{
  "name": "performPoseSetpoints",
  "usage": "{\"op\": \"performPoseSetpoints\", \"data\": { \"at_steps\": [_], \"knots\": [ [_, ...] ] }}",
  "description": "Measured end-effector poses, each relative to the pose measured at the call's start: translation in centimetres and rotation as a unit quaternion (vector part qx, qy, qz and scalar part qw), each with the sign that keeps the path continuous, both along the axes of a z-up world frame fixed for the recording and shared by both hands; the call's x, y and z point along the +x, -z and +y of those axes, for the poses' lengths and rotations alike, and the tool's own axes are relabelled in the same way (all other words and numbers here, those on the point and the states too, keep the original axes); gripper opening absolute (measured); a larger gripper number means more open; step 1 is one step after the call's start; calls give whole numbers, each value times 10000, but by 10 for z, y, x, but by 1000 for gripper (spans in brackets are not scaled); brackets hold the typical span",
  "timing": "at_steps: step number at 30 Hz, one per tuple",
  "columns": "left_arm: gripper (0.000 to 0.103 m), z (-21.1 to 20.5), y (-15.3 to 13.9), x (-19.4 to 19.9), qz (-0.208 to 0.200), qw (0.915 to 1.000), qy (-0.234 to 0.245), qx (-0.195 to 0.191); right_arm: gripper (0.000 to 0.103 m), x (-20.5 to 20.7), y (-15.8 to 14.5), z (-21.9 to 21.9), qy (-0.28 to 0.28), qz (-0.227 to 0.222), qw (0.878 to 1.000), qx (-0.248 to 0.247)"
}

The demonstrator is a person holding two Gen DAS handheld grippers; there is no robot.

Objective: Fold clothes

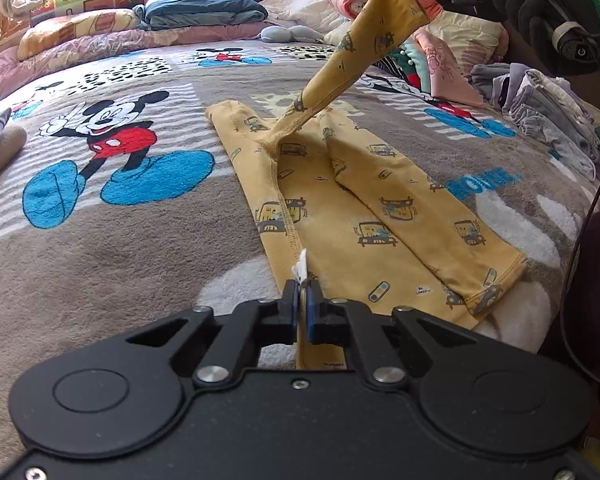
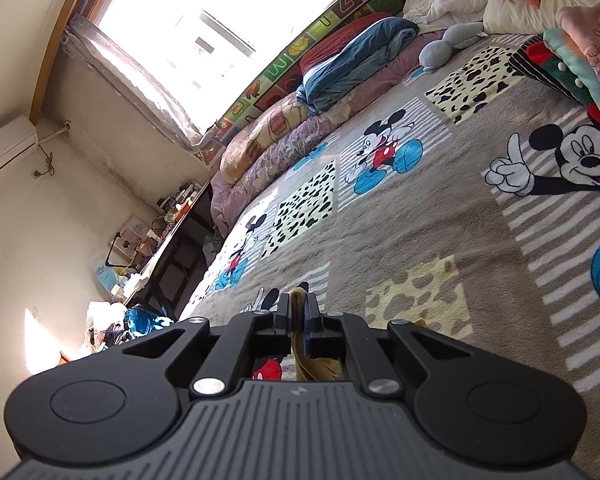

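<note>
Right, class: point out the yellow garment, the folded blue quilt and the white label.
yellow garment [image 1: 340,208], left wrist view, flat middle.
folded blue quilt [image 1: 204,10], left wrist view, top fold.
white label [image 1: 301,268], left wrist view, its centre.

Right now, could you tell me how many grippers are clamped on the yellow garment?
2: the left gripper pinches the yellow garment at its near edge on the bed; the right gripper holds one end lifted above it.

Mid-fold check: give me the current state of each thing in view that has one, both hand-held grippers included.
Left hand-held gripper: shut on the near hem of the yellow garment.
Right hand-held gripper: shut on yellow fabric, raised off the bed.
Yellow garment: mostly flat on the blanket, one end pulled up taut.
Mickey blanket: spread over the bed.
Blue quilt: folded, by the wall.
Grey clothes: stacked at the bed's right edge.
</note>
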State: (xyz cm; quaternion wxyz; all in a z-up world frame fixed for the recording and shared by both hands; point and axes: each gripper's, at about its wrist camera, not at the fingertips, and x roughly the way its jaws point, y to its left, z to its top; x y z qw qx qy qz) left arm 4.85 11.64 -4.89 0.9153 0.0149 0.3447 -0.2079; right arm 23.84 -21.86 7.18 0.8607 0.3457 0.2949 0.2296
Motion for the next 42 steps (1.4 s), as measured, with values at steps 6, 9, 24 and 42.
{"op": "performPoseSetpoints", "data": {
  "at_steps": [6,9,24,42],
  "knots": [
    [1,-1,-10,9,159,9953,-116,-948,7,10,-15,6,-53,-131,9999,-50],
    [1,-4,-10,17,300,9906,-169,-1324,7,14,-24,7,-83,-220,9997,-72],
    [14,-35,17,33,775,9878,211,-1332,8,18,-21,5,-101,-245,9994,-238],
    [24,-33,13,7,125,9956,908,176,8,5,-15,-1,-230,-310,9983,-441]
  ]
}}
